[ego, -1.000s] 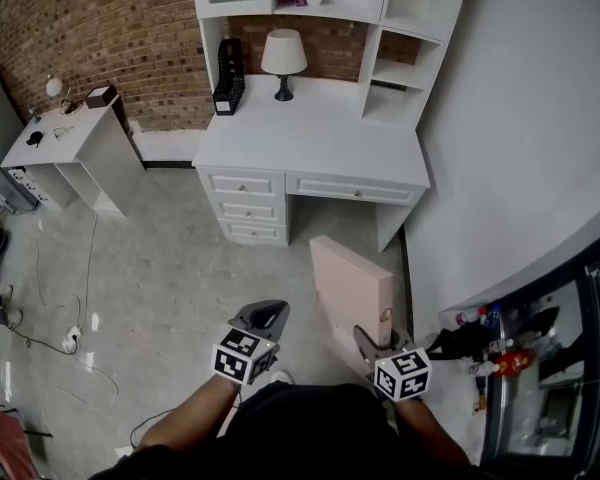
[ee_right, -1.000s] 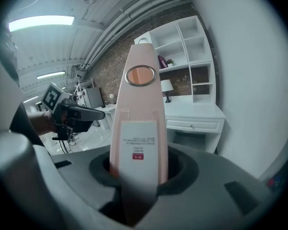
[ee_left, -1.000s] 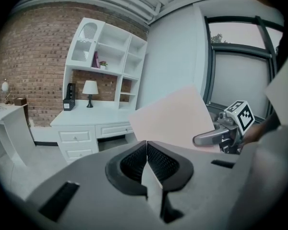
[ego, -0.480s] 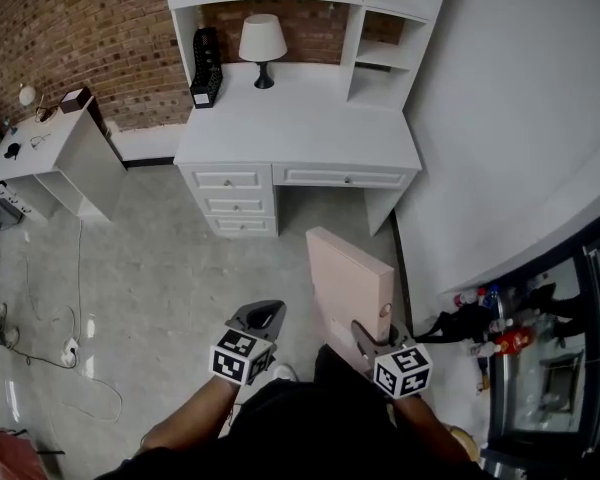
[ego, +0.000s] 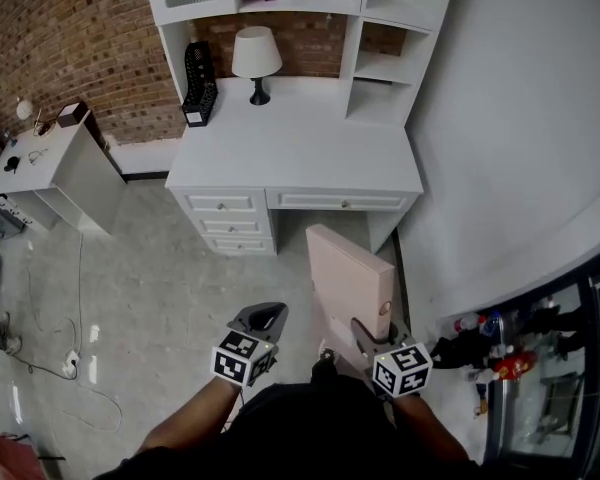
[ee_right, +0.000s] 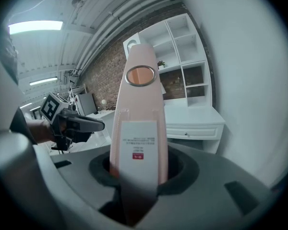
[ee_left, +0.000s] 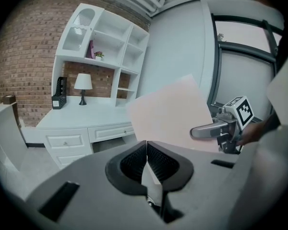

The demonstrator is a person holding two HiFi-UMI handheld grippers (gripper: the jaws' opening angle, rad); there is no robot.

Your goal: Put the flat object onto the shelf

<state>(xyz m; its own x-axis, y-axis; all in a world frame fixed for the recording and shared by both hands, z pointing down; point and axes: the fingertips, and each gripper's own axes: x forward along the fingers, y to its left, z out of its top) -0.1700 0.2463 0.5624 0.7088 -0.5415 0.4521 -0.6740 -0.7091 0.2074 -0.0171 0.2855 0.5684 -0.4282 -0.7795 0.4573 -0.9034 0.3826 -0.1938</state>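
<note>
The flat object is a pale pink file folder point(ego: 350, 276) with a metal ring hole in its spine. It stands upright on its edge in my right gripper point(ego: 366, 336), whose jaws are shut on its labelled spine point(ee_right: 139, 128). My left gripper point(ego: 261, 319) is level with the right one, to the folder's left, shut with nothing between its pads point(ee_left: 147, 159). In the left gripper view the folder's broad face point(ee_left: 170, 113) shows ahead at the right. The white shelf unit point(ego: 382, 66) rises over the white desk point(ego: 290, 143) ahead of both grippers.
On the desk stand a white lamp point(ego: 255, 58) and a black file holder point(ego: 196, 80). A small white side table point(ego: 52, 158) sits at the left by the brick wall. Cables point(ego: 40, 348) trail over the grey floor. A white wall point(ego: 520, 138) runs along the right.
The desk and shelf unit have shifted nearer and lower in the head view. Both grippers keep their places in the view, and the folder stays in the right one.
</note>
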